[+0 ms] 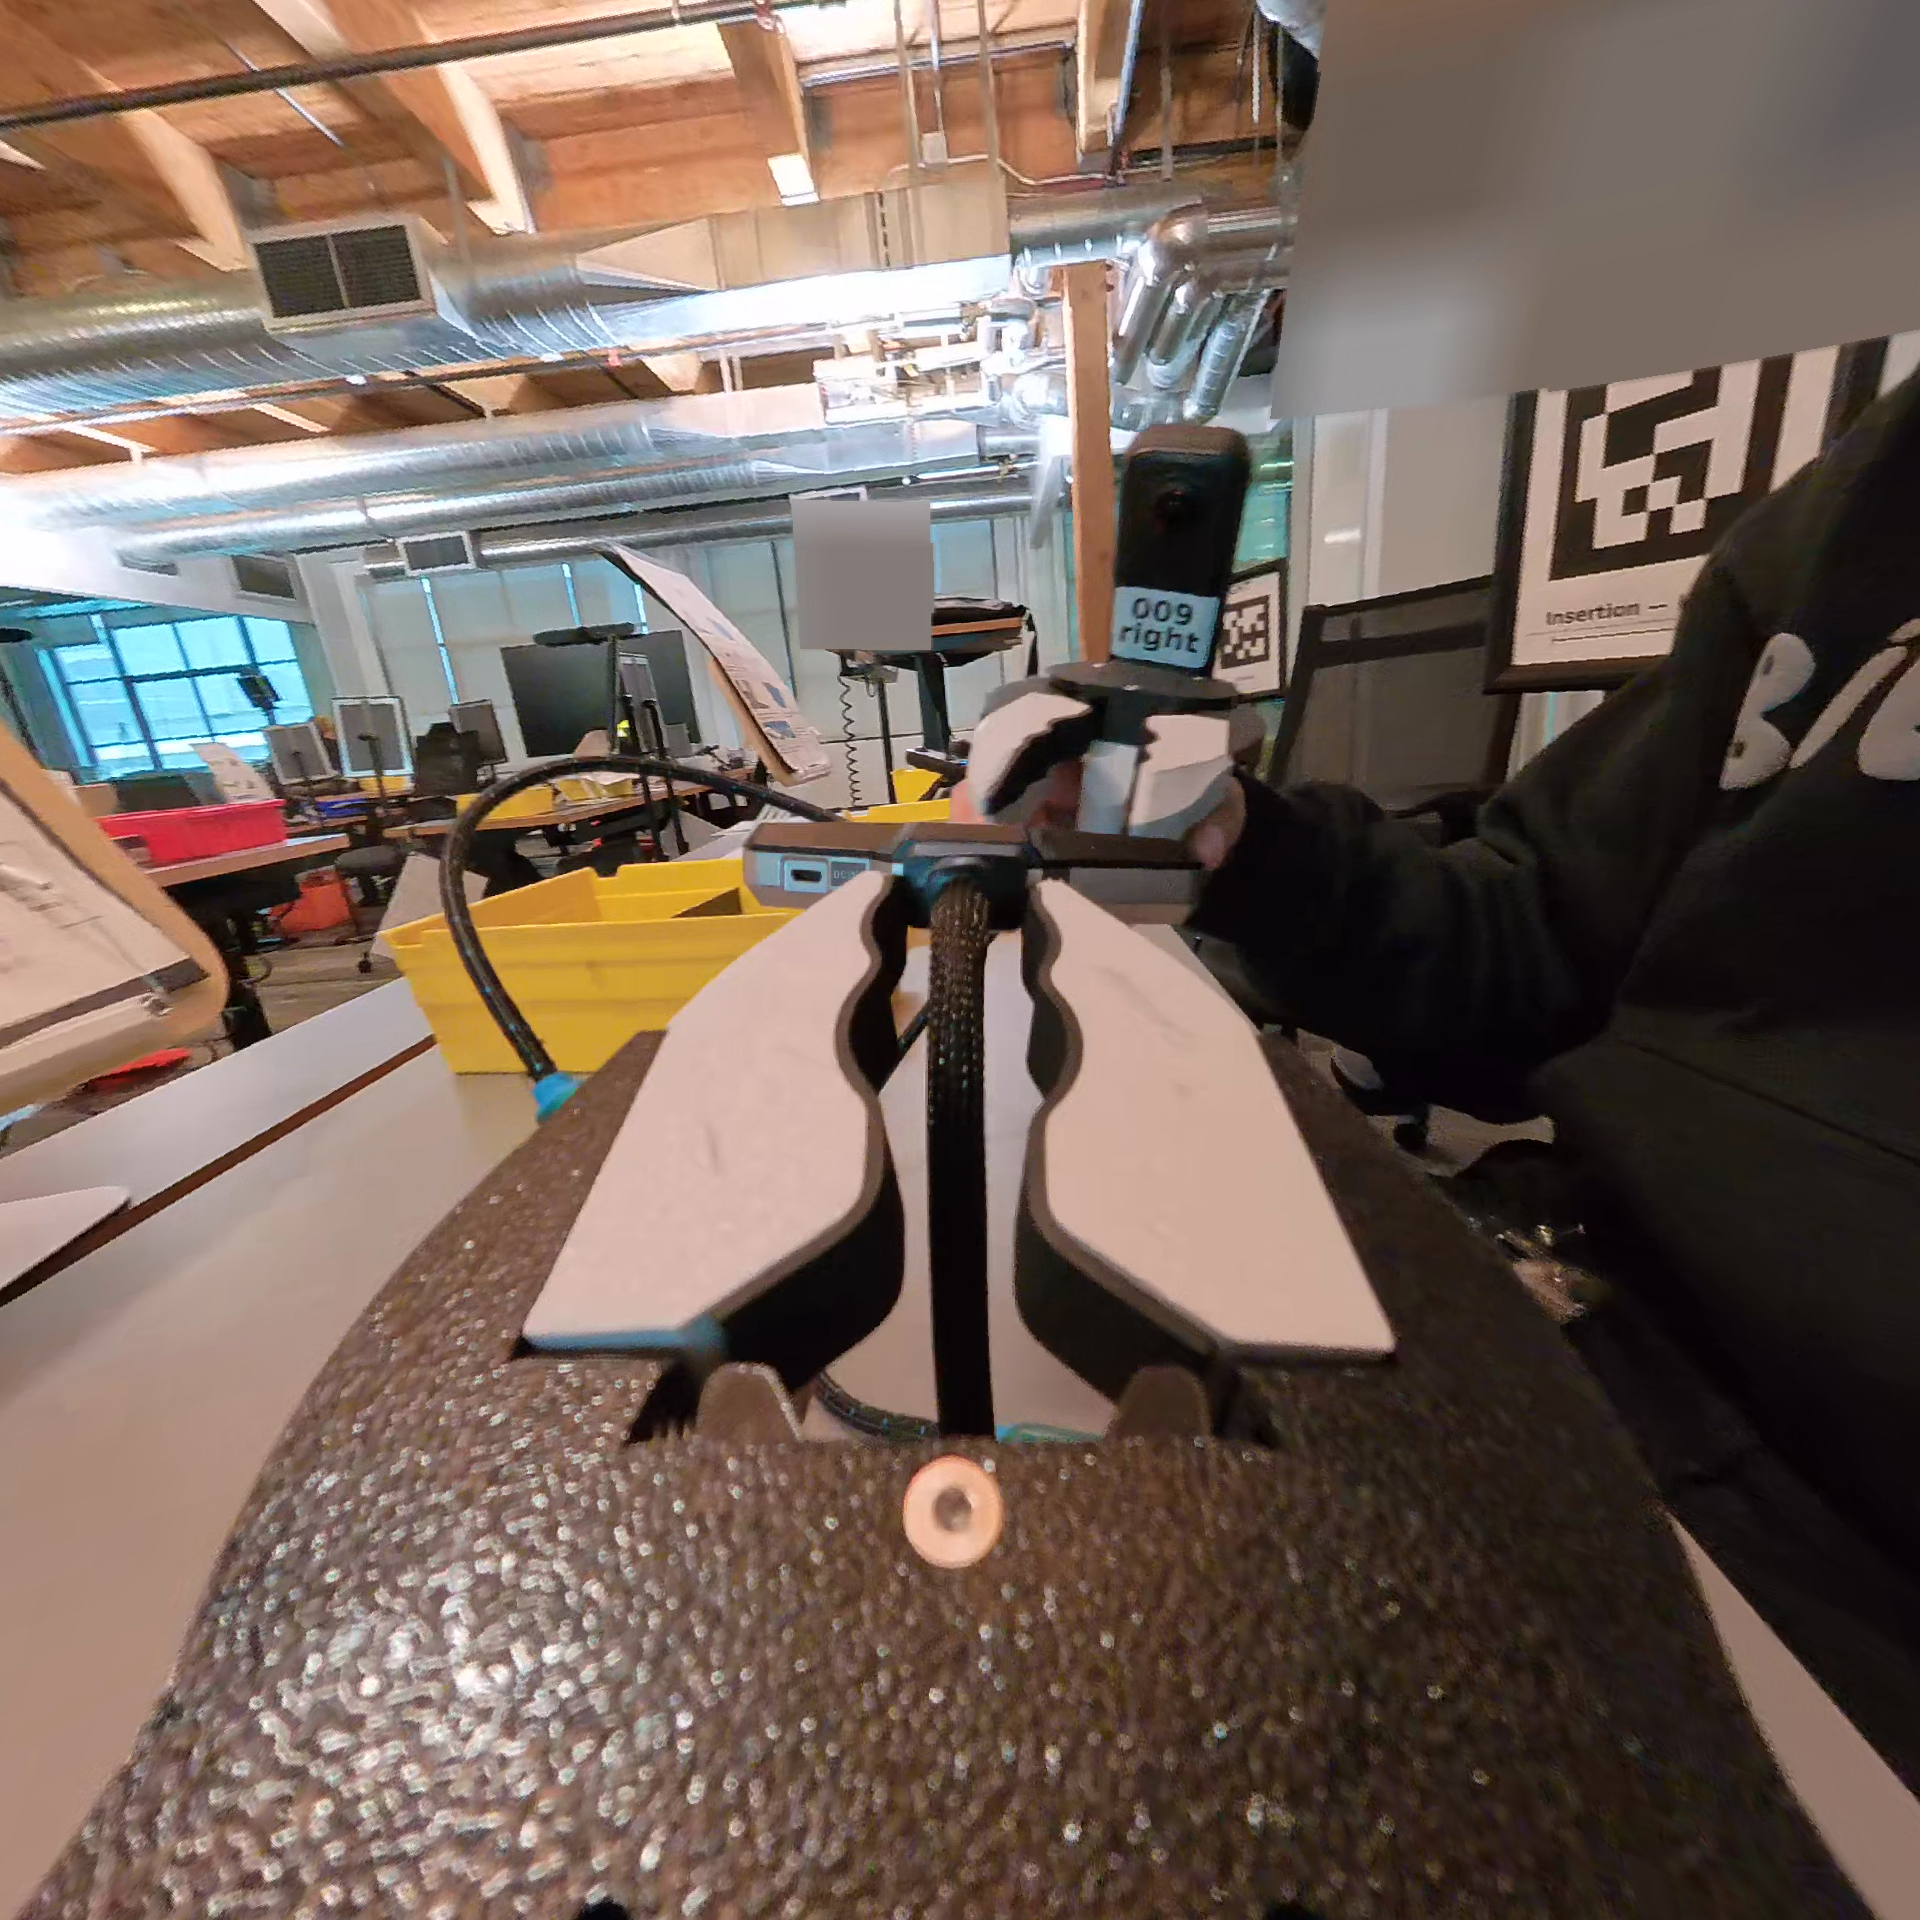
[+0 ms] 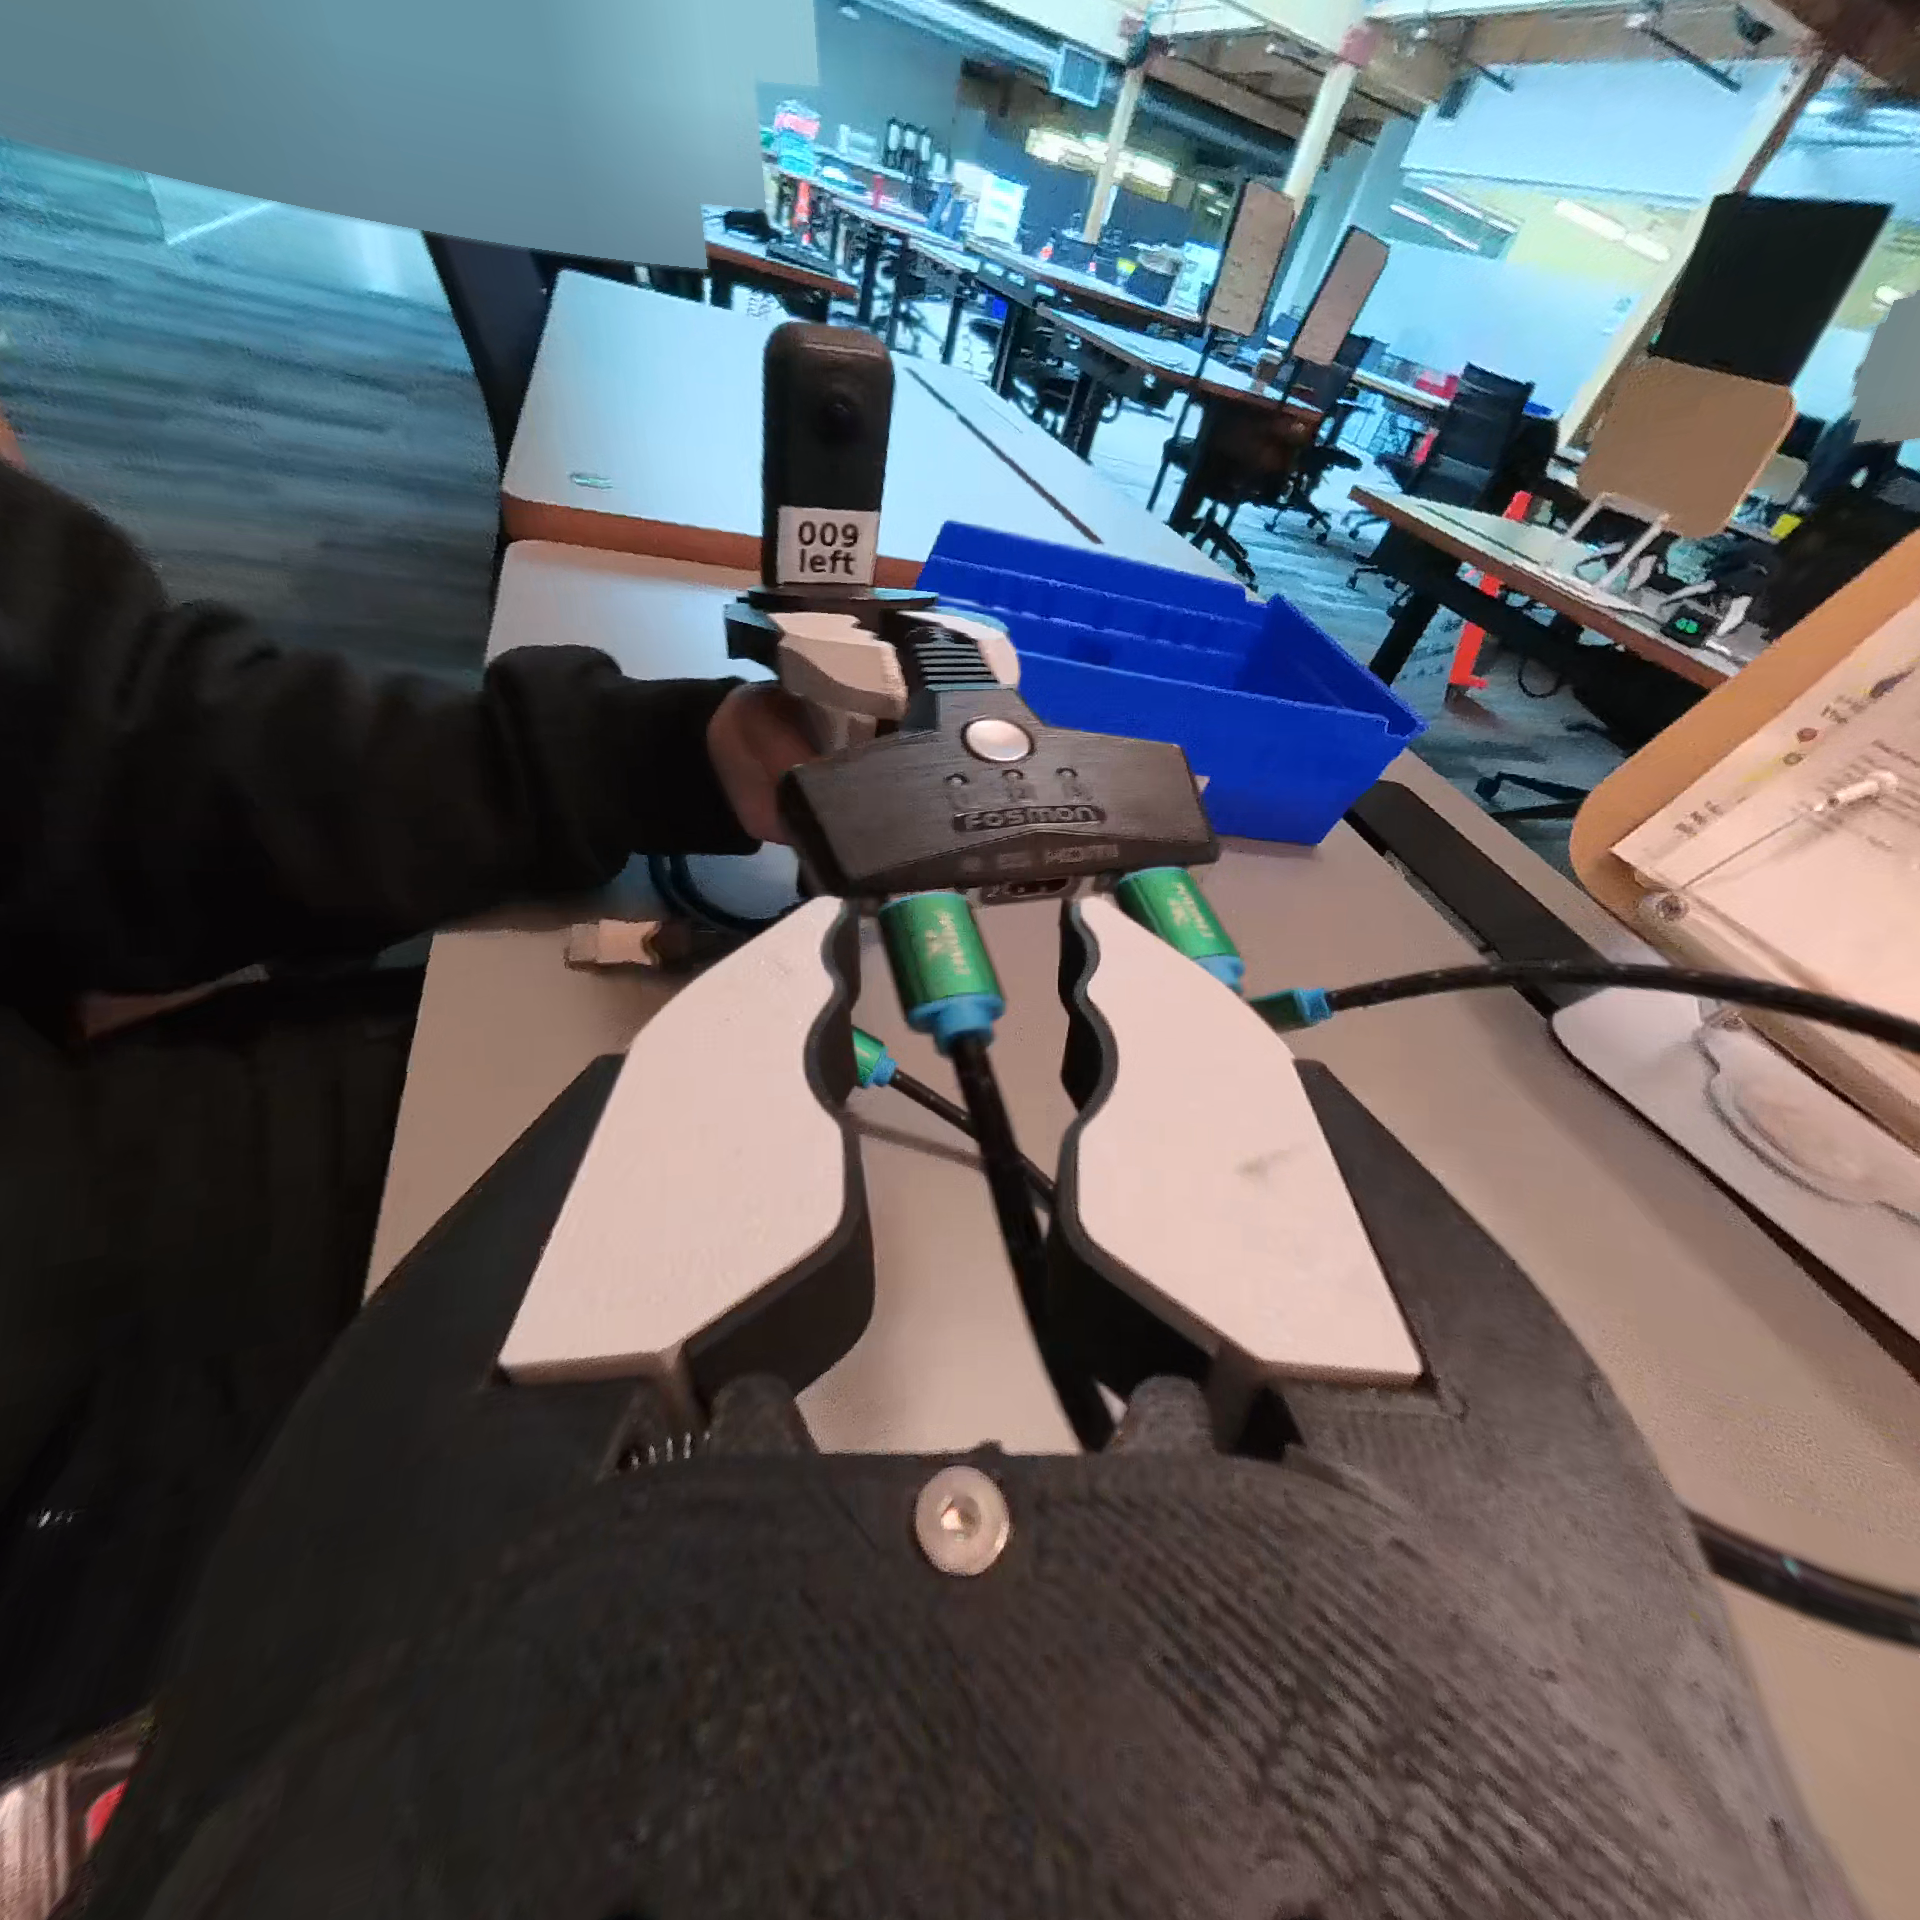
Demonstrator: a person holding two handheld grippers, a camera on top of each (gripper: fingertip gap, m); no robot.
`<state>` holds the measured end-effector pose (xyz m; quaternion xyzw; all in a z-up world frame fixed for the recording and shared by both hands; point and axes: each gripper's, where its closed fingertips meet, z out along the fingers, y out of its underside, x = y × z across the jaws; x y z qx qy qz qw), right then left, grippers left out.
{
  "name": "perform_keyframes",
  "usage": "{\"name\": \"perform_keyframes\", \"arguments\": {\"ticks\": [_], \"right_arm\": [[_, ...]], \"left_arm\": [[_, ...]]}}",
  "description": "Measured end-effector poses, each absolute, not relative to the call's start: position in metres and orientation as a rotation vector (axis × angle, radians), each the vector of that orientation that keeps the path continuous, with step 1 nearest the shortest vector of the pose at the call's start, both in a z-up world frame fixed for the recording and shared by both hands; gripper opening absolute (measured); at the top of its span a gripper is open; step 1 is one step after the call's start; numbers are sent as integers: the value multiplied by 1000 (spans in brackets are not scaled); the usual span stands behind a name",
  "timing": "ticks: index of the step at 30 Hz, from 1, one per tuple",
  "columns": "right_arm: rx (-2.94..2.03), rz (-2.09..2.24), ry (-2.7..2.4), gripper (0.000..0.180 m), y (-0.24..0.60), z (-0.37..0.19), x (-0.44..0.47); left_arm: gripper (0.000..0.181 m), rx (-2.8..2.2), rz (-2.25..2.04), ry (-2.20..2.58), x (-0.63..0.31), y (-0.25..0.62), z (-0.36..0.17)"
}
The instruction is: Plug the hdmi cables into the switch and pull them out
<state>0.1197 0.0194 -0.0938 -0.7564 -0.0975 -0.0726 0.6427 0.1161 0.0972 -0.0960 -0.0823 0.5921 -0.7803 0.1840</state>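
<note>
Left claw is clamped on the switch's pigtail end, holding it in the air over the bench. Right claw is apart, straddling the left green plug, which sits in its port; a second plug is seated too (middle port empty). Risk: an off-axis pull could twist the switch out of the left claw, or the claw could slip off the smooth plug shell.

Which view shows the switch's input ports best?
The right wrist view: the black HDMI switch faces it, two green-shelled plugs inserted, the middle port empty. The left wrist view shows only the switch's opposite edge, at its braided cable.
</note>
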Motion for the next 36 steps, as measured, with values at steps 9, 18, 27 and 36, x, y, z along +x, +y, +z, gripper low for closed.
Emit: {"name": "perform_keyframes", "arguments": {"ticks": [9,18,27,36], "right_arm": [[-1686,66,-218,29,25,-105,107],[-1640,156,-178,24,30,-107,109],[-1598,155,-181,23,32,-103,105],[-1515,240,-130,22,37,-97,102]], "left_arm": [[21,-181,-2254,1628,111,94,-92],[21,-185,-2275,1609,112,93,-94],[21,-175,-2316,1574,110,96,-91],[21,-175,-2360,1530,108,101,-89]]}}
